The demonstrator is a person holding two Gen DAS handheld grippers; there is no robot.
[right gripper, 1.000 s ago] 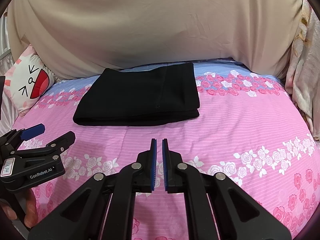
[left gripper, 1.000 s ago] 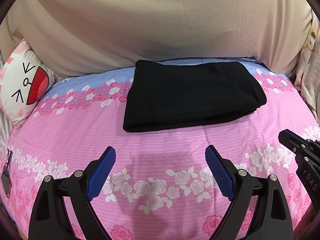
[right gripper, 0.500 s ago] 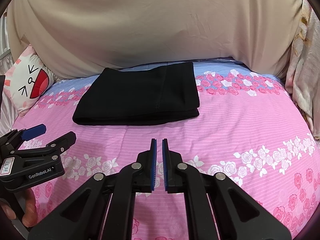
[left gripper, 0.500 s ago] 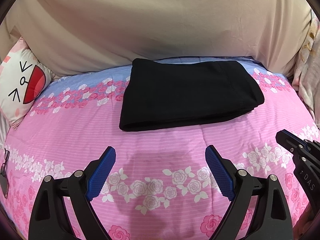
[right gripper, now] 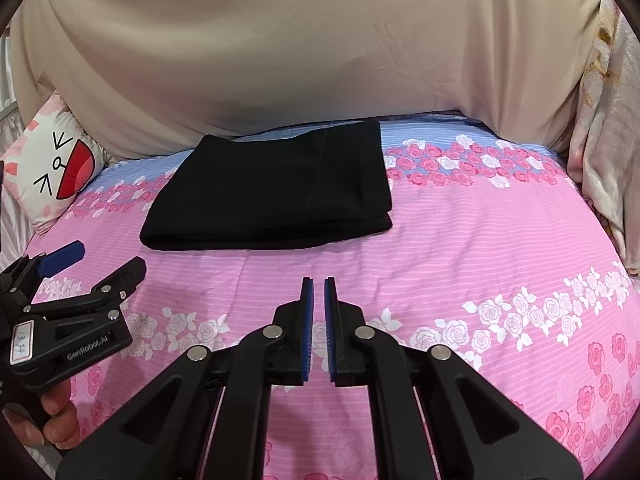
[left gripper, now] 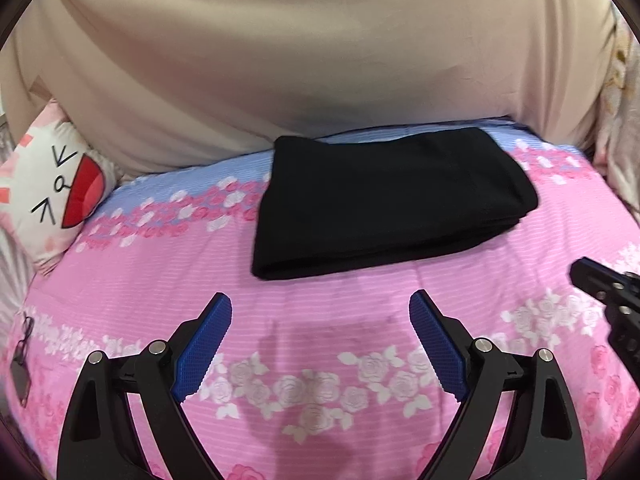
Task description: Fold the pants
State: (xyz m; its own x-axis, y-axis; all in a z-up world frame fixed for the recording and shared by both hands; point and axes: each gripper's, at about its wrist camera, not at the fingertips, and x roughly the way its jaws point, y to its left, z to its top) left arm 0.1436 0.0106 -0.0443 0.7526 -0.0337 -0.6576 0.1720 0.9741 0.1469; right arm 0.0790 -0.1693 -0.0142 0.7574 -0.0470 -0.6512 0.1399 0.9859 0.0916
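Observation:
The black pants [left gripper: 384, 204] lie folded into a flat rectangle on the pink floral bedspread [left gripper: 320, 380]; they also show in the right wrist view [right gripper: 272, 192]. My left gripper [left gripper: 320, 308] is open and empty, held above the bedspread in front of the pants; it also shows at the left of the right wrist view [right gripper: 96, 260]. My right gripper [right gripper: 319, 284] is shut with nothing between its pads, hovering in front of the pants' right part. Its tip shows at the right edge of the left wrist view [left gripper: 600, 284].
A beige sheet [right gripper: 312, 48] hangs behind the bed. A cat-face pillow [left gripper: 52, 188] lies at the left. A pale floral curtain [right gripper: 608, 152] hangs at the right. A small dark object with a cord [left gripper: 20, 368] lies at the bed's left edge.
Both views have shifted only slightly; the left gripper has drifted and tilted a little. The pants have not moved and neither gripper has changed its opening.

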